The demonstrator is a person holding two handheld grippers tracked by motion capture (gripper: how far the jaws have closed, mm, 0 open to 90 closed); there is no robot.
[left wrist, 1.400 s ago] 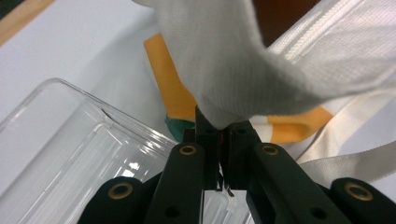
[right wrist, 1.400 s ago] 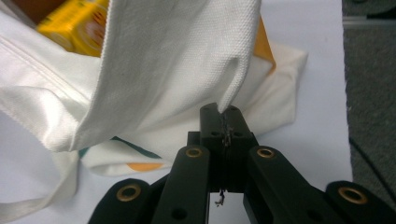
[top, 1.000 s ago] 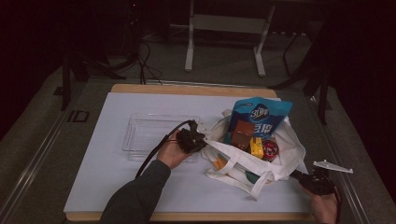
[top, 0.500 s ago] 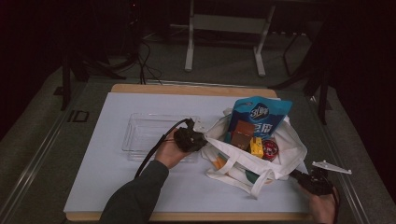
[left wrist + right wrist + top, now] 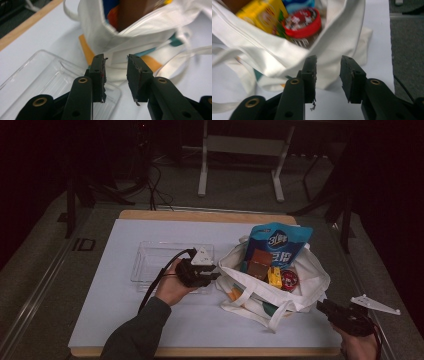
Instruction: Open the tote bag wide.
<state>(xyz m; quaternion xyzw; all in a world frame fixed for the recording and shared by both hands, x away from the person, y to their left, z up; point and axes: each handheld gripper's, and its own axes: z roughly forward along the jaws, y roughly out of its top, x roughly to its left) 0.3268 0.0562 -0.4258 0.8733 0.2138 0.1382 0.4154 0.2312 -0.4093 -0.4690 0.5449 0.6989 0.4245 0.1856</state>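
The white tote bag [image 5: 280,285] lies open near the right edge of the tabletop [image 5: 100,320], filled with a blue snack pouch [image 5: 277,245], a yellow box [image 5: 274,276] and a red-lidded jar [image 5: 289,279]. Compared with a second ago, both grippers have let go of the cloth; their jaws have just been opening and now stand apart with nothing between them. The left gripper [image 5: 212,272] hovers just beside the bag's left rim over a clear tray [image 5: 150,262], and the right gripper [image 5: 322,307] is near the front right corner, pointing at the bag.

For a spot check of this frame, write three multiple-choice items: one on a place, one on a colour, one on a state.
1. Where does the clear tray lie?
A. left of the white tote bag
B. inside the bag
C. on the floor

2. What colour is the tall snack pouch in the bag?
A. green
B. blue
C. black

3. How do the left hand-held gripper jaws stand?
A. clamped on a strap
B. apart, holding nothing
C. clamped on the tray

Key: 1 A, tray sits beside the bag; 2 B, blue pouch; 3 B, a bare gap shows.
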